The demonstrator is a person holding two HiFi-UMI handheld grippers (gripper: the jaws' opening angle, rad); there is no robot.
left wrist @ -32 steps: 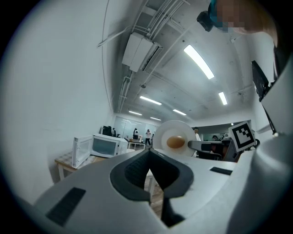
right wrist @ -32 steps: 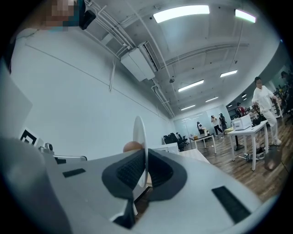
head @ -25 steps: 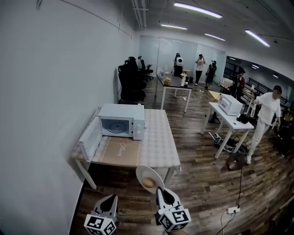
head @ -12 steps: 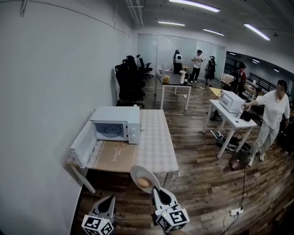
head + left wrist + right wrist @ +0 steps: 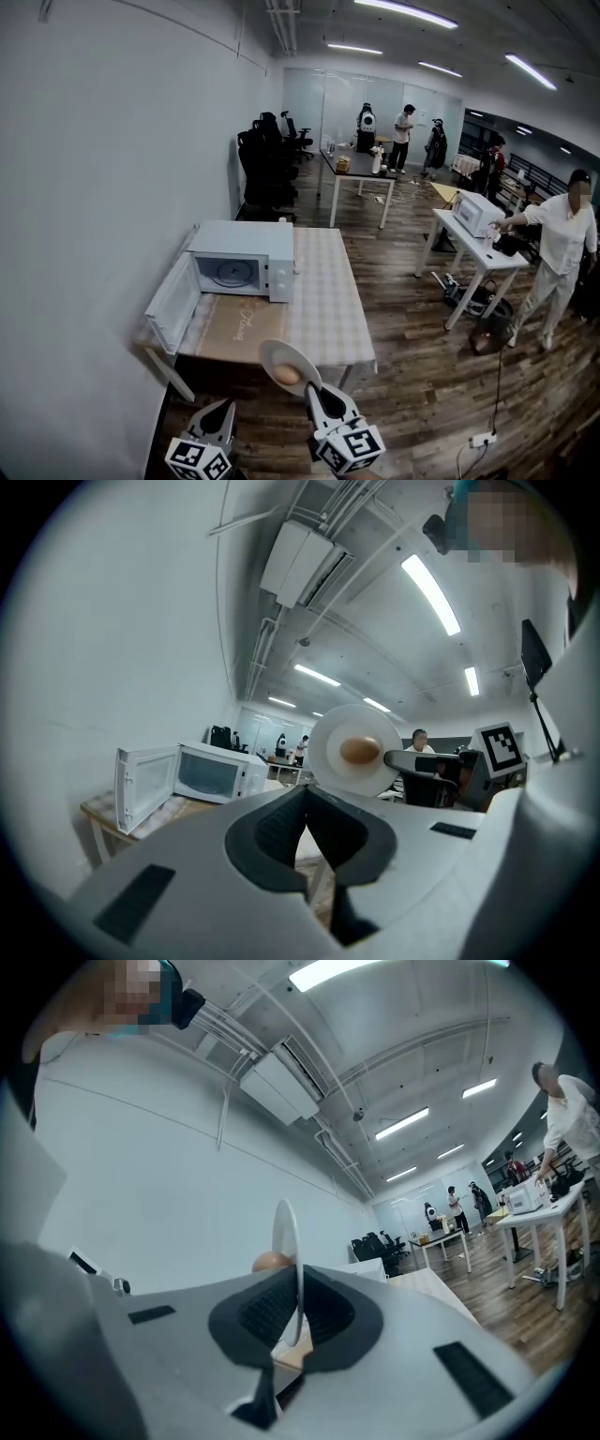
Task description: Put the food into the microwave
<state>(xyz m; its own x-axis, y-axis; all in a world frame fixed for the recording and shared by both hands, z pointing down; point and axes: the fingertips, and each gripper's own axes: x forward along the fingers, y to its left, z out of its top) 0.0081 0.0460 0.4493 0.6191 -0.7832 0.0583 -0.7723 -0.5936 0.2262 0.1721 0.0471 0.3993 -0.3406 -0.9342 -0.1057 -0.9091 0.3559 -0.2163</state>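
A white plate (image 5: pixel 279 360) carrying a round brown piece of food (image 5: pixel 288 374) is held by its near rim in my right gripper (image 5: pixel 313 392), which is shut on it. In the right gripper view the plate (image 5: pixel 285 1238) stands edge-on between the pads, with the food (image 5: pixel 271 1262) just to its left. My left gripper (image 5: pixel 225 409) hangs beside it, jaws together and nothing in them. Ahead on the table (image 5: pixel 328 314) stands the white microwave (image 5: pixel 242 261), its door (image 5: pixel 172 303) swung open to the left. The left gripper view shows the plate (image 5: pixel 356 750) and the microwave (image 5: pixel 214 772).
A white wall runs along the left. Black office chairs (image 5: pixel 267 159) stand beyond the table. To the right, a person (image 5: pixel 562 244) stands at a second table (image 5: pixel 478 246) with another microwave (image 5: pixel 473 214). A power strip (image 5: pixel 483 438) and cable lie on the wooden floor.
Both grippers and the plate have come closer to the table. The microwave and table now look nearer, and the plate sits a little further left in the head view.
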